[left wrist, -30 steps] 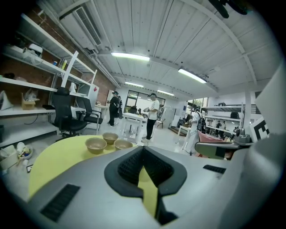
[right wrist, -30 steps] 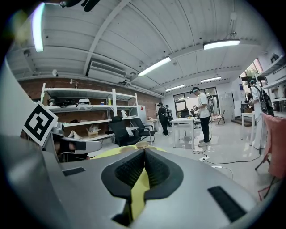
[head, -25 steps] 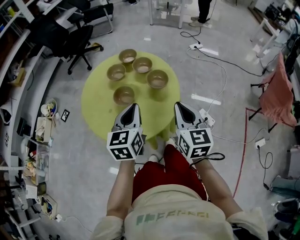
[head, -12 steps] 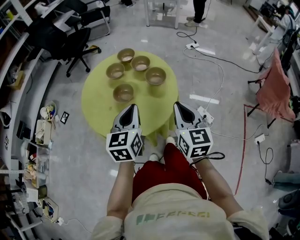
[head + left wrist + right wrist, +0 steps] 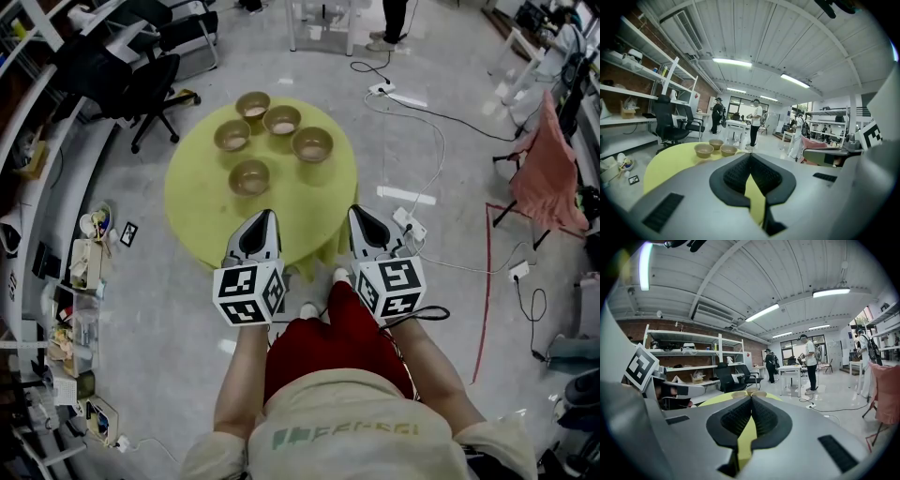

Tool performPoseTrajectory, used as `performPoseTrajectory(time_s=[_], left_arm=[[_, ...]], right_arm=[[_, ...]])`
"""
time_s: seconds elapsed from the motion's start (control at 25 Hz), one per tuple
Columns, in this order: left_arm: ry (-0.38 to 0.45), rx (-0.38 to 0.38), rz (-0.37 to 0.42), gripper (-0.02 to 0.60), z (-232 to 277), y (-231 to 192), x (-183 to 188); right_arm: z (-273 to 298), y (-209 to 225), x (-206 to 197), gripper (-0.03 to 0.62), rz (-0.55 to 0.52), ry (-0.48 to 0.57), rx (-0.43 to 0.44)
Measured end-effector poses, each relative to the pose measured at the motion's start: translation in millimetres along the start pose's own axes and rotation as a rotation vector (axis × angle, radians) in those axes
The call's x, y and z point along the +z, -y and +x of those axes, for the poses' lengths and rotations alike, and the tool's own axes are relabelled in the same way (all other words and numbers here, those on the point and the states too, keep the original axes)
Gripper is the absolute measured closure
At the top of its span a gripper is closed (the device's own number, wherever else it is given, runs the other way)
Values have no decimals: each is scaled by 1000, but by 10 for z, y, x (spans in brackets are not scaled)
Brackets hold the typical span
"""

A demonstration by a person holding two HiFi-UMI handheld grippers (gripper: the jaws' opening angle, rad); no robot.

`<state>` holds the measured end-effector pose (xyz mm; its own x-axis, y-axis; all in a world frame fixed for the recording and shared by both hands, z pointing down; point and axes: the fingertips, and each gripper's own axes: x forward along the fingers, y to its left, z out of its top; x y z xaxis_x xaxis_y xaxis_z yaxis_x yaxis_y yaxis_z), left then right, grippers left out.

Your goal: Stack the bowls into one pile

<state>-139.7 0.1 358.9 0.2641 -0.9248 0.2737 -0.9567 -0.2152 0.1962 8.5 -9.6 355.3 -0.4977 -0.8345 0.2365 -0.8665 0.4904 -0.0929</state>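
Bowls (image 5: 249,176) tan-brown — table (image 5: 305,211) yellow-green — shorts (image 5: 328,349) red — floor (image 5: 169,309) pale grey.

Five tan bowls (image 5: 250,176), upright, unstacked

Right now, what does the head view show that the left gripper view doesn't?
Only the head view shows all five bowls, the person's red trousers and floor cables. Only the left gripper view shows ceiling lights, standing people and its own shut jaws up close. Both show the yellow table, some bowls and a black chair.
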Motion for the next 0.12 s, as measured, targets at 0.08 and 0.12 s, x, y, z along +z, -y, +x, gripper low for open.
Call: performPoseTrajectory(time_s=[0.08, 0.12], left_arm=[[-4, 1, -1, 558, -76, -31, -44], [-6, 3, -2, 558, -116, -50, -69]], right_arm=[[-31, -71, -48, 559, -7, -8, 1], [-46, -109, -75, 559, -12, -12, 2]])
